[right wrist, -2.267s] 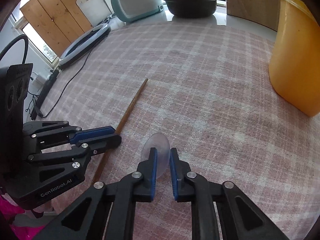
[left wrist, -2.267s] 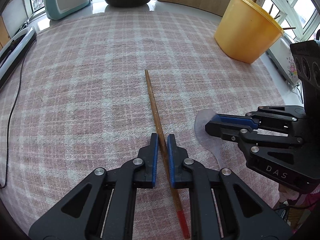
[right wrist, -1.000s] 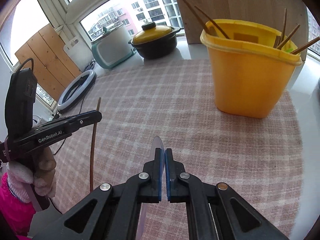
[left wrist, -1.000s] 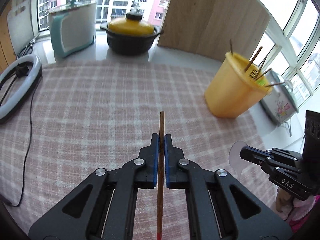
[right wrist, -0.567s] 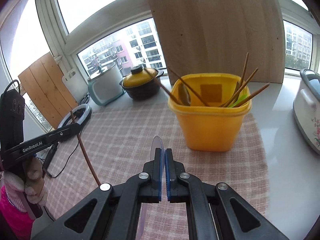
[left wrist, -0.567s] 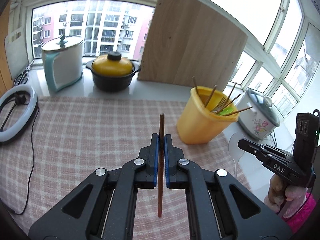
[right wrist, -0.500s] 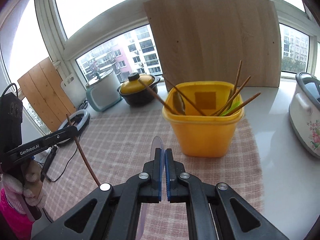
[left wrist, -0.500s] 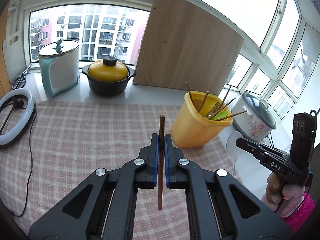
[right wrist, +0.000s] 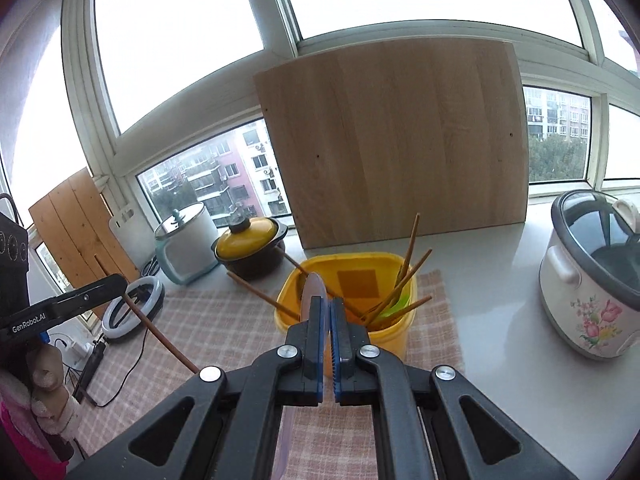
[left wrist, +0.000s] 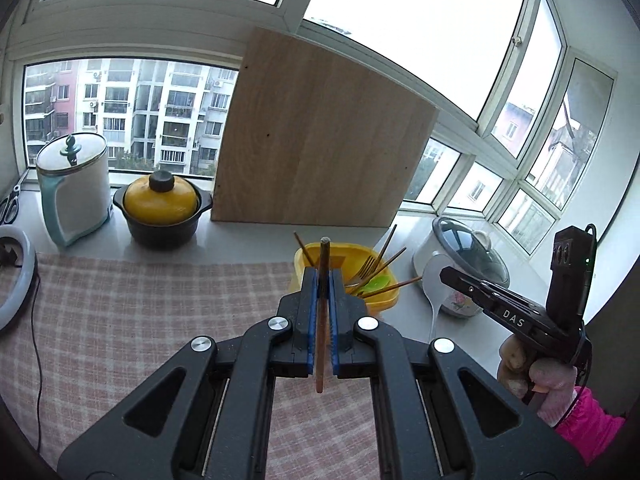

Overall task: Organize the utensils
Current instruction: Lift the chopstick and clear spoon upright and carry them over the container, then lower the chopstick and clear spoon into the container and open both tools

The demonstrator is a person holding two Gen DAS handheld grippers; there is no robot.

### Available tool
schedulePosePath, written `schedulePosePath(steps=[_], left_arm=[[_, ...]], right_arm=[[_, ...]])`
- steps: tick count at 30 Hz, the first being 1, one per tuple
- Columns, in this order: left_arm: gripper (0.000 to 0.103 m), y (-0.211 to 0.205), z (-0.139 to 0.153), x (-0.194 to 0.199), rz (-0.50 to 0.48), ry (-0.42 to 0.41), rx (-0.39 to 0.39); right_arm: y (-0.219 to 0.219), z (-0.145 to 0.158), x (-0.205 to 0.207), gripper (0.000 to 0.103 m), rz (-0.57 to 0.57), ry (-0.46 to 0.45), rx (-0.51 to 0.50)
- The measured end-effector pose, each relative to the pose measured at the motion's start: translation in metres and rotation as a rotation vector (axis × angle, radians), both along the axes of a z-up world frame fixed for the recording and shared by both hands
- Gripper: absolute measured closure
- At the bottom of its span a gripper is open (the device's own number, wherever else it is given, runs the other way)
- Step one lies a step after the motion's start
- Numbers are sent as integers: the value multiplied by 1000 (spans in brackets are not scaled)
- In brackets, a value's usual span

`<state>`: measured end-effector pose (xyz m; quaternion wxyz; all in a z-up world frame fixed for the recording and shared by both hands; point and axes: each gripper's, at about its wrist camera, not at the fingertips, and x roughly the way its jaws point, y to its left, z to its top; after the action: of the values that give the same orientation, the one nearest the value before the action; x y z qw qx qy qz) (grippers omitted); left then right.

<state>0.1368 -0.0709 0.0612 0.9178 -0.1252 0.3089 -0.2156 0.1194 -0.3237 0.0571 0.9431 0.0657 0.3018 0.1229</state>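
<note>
My left gripper point(left wrist: 323, 276) is shut on a brown chopstick point(left wrist: 322, 312), held upright high above the table; it also shows in the right wrist view point(right wrist: 148, 320). My right gripper point(right wrist: 327, 304) is shut on a translucent plastic spoon point(right wrist: 310, 294), which shows in the left wrist view point(left wrist: 434, 280) too. The yellow utensil bucket point(right wrist: 384, 332) stands just ahead of and below both grippers and holds several chopsticks, a fork and a green utensil. In the left wrist view the yellow utensil bucket point(left wrist: 380, 304) is partly hidden behind my fingers.
A pink checked cloth point(left wrist: 120, 320) covers the table. A rice cooker point(right wrist: 592, 280) stands right of the bucket. A wooden board point(right wrist: 392, 140) leans on the window behind. A yellow-lidded pot point(left wrist: 162, 210), a kettle point(left wrist: 74, 188) and a ring light point(right wrist: 134, 310) lie to the left.
Both grippers have lifted the chopstick and the spoon off the cloth, risen high and moved towards the bucket, which now lies close below them.
</note>
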Motion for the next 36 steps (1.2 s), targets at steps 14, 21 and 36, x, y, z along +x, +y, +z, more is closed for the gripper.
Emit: schedulePosePath(steps=[14,21,36], left_arm=[[100,-23,40,29,12,-98,-53],[100,-32,48,47,57,-142,-24],[100,-63,11,79,40,-87,68]], right_arm=[[-9,32,35,103,-34,-132,-27],[-8,31,61,103,-78,-152,-66],[0,-8,109,103,-136,-103,-135]])
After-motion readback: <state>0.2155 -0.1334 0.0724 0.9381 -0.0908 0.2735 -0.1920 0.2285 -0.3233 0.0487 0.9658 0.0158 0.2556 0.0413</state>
